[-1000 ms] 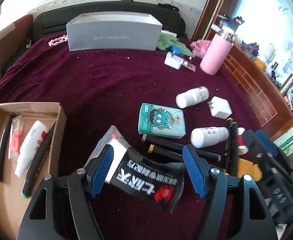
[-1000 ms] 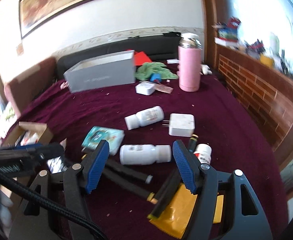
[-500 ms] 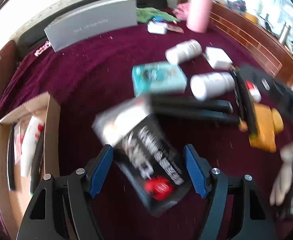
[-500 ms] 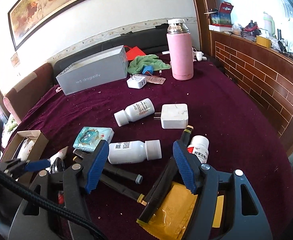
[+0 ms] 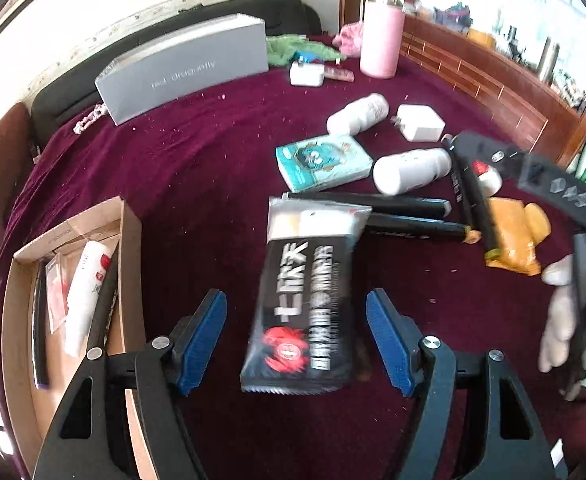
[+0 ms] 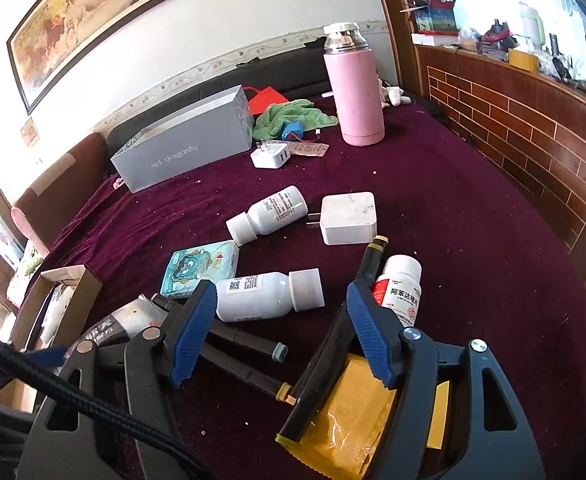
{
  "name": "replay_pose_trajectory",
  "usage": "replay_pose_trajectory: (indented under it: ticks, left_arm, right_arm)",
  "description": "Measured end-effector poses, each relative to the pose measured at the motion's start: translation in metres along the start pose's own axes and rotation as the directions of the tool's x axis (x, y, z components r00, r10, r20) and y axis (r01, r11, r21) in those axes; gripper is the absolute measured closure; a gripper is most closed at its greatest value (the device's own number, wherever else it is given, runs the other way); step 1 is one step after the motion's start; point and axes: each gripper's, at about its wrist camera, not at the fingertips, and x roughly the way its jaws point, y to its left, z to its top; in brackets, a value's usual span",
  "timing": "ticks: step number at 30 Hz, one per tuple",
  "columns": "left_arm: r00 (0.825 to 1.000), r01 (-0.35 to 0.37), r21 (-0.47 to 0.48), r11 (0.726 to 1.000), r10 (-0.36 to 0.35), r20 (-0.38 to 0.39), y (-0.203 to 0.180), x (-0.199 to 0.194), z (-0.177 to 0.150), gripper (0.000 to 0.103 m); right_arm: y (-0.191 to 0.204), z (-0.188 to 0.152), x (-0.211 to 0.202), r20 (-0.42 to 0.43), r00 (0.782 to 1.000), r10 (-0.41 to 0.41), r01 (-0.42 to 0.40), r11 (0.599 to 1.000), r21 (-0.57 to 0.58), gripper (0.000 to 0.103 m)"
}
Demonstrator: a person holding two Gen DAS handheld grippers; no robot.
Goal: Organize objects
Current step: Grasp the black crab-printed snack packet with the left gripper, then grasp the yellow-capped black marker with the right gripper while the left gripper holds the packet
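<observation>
Grey box [image 6: 189, 148]: "red dragonfly" in pale lettering on long side; small bottle [image 6: 399, 286]: red label band, black Chinese characters "阿苯达唑片"; lying bottle [image 6: 267, 296]: QR code and fine print, too small to read; black sachet [image 5: 303, 312]: large white Chinese characters, blurred, unreadable; tissue pack [image 6: 201, 266]: cartoon face, small print illegible.

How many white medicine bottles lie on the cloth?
3: one beside the white charger, one near the tissue pack, one red-labelled by the markers.
</observation>
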Motion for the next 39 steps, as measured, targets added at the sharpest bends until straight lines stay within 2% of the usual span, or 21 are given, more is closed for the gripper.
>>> replay_pose_trajectory:
  ticks: [2, 5, 11, 14, 15, 16, 17, 18, 21, 24, 29, 32, 36, 39]
  left_arm:
    - [0.999, 0.029, 0.009, 1.000, -0.029, -0.017, -0.003, 0.003, -0.003, 0.037]
    - [0.999, -0.011, 0.020, 1.000, 0.012, -0.037, -0.011, 0.010, -0.002, 0.037]
    - [0.998, -0.033, 0.021, 0.999, 0.034, -0.051, -0.017, 0.040, 0.010, 0.037]
    - [0.998, 0.030, -0.019, 0.999, -0.030, -0.050, -0.014, 0.043, 0.003, 0.039]
    - [0.999, 0.036, -0.027, 0.999, -0.036, -0.035, -0.012, 0.040, 0.001, 0.044]
    - [0.999, 0.039, -0.037, 0.999, -0.040, -0.029, -0.010, 0.038, -0.002, 0.055]
    - [0.998, 0.055, -0.052, 0.997, -0.056, -0.024, -0.007, 0.035, -0.004, 0.059]
    - [0.996, 0.088, -0.081, 0.993, -0.089, -0.019, -0.002, 0.031, -0.007, 0.060]
    - [0.992, 0.123, -0.139, 0.983, -0.121, 0.022, 0.008, 0.017, -0.015, 0.060]
    - [0.982, 0.181, -0.194, 0.964, -0.168, 0.083, 0.016, -0.004, -0.025, 0.060]
    - [0.950, 0.291, -0.240, 0.926, -0.248, 0.192, 0.028, -0.042, -0.046, 0.060]
    - [0.935, 0.326, -0.251, 0.912, -0.271, 0.230, 0.035, -0.059, -0.055, 0.060]
    - [0.927, 0.337, -0.244, 0.909, -0.276, 0.253, 0.040, -0.072, -0.067, 0.060]
    - [0.918, 0.355, -0.248, 0.901, -0.287, 0.272, 0.046, -0.079, -0.076, 0.060]
  right_arm:
    - [-0.003, 0.001, -0.001, 0.007, 1.000, -0.004, 0.004, 1.000, 0.011, 0.036]
    - [-0.007, 0.002, 0.001, 0.001, 1.000, 0.000, 0.000, 1.000, 0.030, 0.036]
    - [-0.012, 0.003, -0.002, 0.012, 1.000, 0.011, -0.012, 0.998, 0.057, 0.036]
    - [-0.024, 0.006, -0.008, 0.040, 0.999, 0.012, -0.016, 0.995, 0.102, 0.035]
    - [-0.028, 0.008, -0.008, 0.046, 0.999, 0.011, -0.017, 0.993, 0.120, 0.035]
    - [-0.034, 0.009, -0.009, 0.053, 0.999, 0.009, -0.016, 0.990, 0.143, 0.033]
    - [-0.040, 0.010, -0.010, 0.056, 0.998, 0.006, -0.015, 0.986, 0.167, 0.031]
    - [-0.044, 0.011, -0.010, 0.058, 0.998, 0.006, -0.017, 0.982, 0.187, 0.031]
    - [-0.053, 0.013, -0.008, 0.051, 0.999, 0.006, -0.017, 0.975, 0.221, 0.031]
    - [-0.057, 0.014, -0.008, 0.049, 0.999, 0.000, -0.011, 0.973, 0.229, 0.031]
    - [-0.066, 0.011, -0.001, 0.023, 1.000, 0.019, -0.024, 0.965, 0.260, 0.031]
    - [-0.064, 0.009, 0.004, 0.005, 0.999, 0.034, -0.034, 0.967, 0.253, 0.031]
    - [-0.058, 0.005, 0.015, -0.081, 0.997, 0.006, 0.014, 0.971, 0.238, 0.031]
    - [-0.050, 0.000, 0.011, -0.099, 0.995, -0.004, 0.027, 0.973, 0.229, 0.031]
